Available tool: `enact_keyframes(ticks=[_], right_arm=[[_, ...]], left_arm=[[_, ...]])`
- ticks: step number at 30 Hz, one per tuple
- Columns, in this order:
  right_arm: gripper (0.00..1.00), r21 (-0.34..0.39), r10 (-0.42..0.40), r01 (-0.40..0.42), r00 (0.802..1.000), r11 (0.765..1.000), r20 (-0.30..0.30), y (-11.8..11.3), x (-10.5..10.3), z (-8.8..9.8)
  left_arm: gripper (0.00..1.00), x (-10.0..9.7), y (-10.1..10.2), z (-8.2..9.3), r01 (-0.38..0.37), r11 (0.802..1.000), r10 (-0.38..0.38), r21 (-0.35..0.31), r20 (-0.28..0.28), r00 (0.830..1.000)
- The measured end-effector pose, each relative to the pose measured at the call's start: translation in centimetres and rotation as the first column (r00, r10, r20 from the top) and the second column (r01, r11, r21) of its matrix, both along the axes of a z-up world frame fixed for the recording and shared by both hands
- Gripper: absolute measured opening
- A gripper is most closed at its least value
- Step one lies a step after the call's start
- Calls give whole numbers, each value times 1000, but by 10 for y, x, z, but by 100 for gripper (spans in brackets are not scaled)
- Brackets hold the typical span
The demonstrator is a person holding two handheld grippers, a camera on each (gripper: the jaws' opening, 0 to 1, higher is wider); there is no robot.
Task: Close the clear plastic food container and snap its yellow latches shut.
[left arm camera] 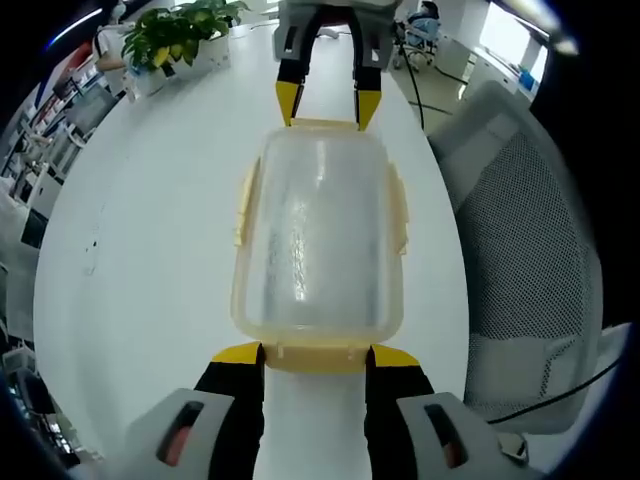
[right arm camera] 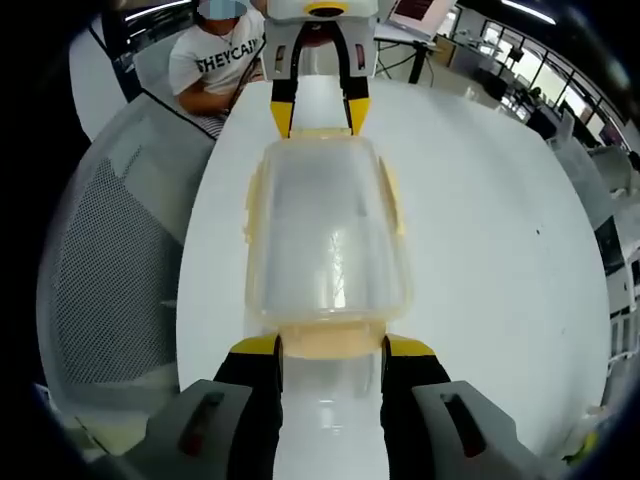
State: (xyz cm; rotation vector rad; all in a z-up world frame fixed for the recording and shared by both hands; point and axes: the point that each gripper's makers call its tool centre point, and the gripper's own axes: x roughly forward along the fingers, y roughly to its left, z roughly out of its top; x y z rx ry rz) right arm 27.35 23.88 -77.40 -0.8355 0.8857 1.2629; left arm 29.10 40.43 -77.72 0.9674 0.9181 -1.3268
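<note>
The clear container [left arm camera: 320, 235] sits on the white table [left arm camera: 150, 260] with its lid already down, and the two grippers face each other across it, one at each short end. The left gripper [left arm camera: 316, 358] has its jaws spread apart, their tips just touching the yellow end latch [left arm camera: 318, 355] nearest it; the right gripper [right arm camera: 332, 348] stands the same way at the opposite latch [right arm camera: 330, 342], jaws wide, nothing clamped. More yellow latches lie along the container's long sides.

It looks empty, so I'd judge it light and apt to skate on this smooth, glossy tabletop if pushed from one end only. The walls seem thin and a bit flexible, the latches stiffer hinged flaps; pressing on the flaps themselves, with the far gripper as a brace, seems the sensible hold.

Beside the container stands a grey mesh chair [left arm camera: 530, 260]. Beyond it, past the far table edge, a potted plant [left arm camera: 180, 35], and a seated person [right arm camera: 215, 60] at the other end.
</note>
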Motion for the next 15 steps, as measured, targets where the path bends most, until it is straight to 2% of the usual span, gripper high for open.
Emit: enact_keyframes(ticks=[15], right_arm=[[35,1,-35,35,999,999,4,-44,-9,1]], left_arm=[[33,-2,-45,-3,34,999,-34,-2,-4,999]])
